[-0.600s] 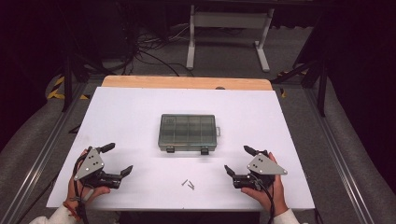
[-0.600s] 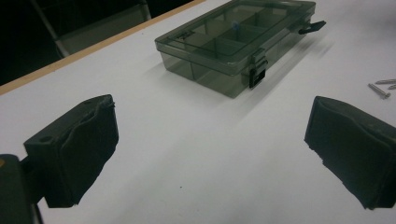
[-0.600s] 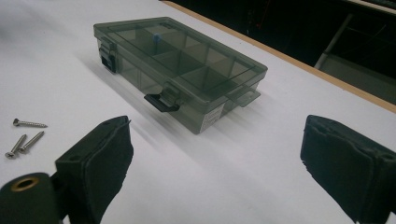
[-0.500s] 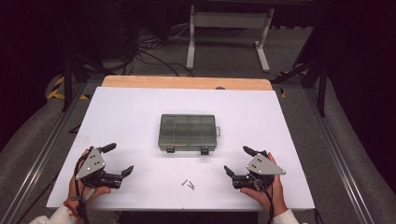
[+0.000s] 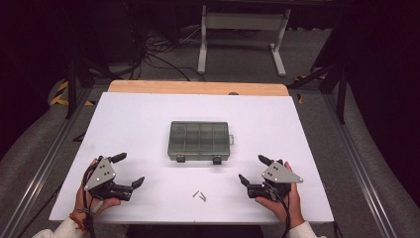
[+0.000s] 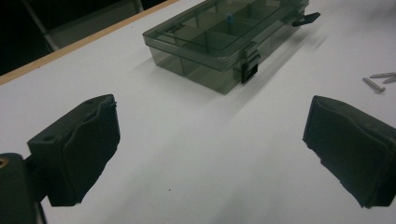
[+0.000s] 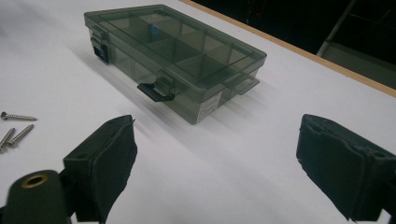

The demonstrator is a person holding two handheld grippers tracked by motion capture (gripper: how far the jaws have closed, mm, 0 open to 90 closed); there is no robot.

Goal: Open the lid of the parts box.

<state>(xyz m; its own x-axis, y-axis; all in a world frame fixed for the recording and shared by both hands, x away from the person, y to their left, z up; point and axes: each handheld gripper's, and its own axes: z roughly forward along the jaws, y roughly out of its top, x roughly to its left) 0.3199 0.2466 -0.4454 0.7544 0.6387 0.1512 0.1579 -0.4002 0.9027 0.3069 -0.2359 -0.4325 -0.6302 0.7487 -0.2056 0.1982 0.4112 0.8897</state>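
- Smoky plastic box [image 5: 200, 141] sits lid-down at mid worktop [image 5: 138, 124], latches facing you.
- Your left gripper [image 5: 130, 171] and right gripper [image 5: 250, 171] rest near the front edge, both spread, holding nothing.
- Screws [image 5: 199, 195] lie between them.

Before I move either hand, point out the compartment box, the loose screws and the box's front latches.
compartment box [image 5: 199, 138], high view, middle of the clear lid
loose screws [image 5: 199, 195], high view, on the small cluster
front latch [image 7: 153, 91], right gripper view, on the dark clasp tab
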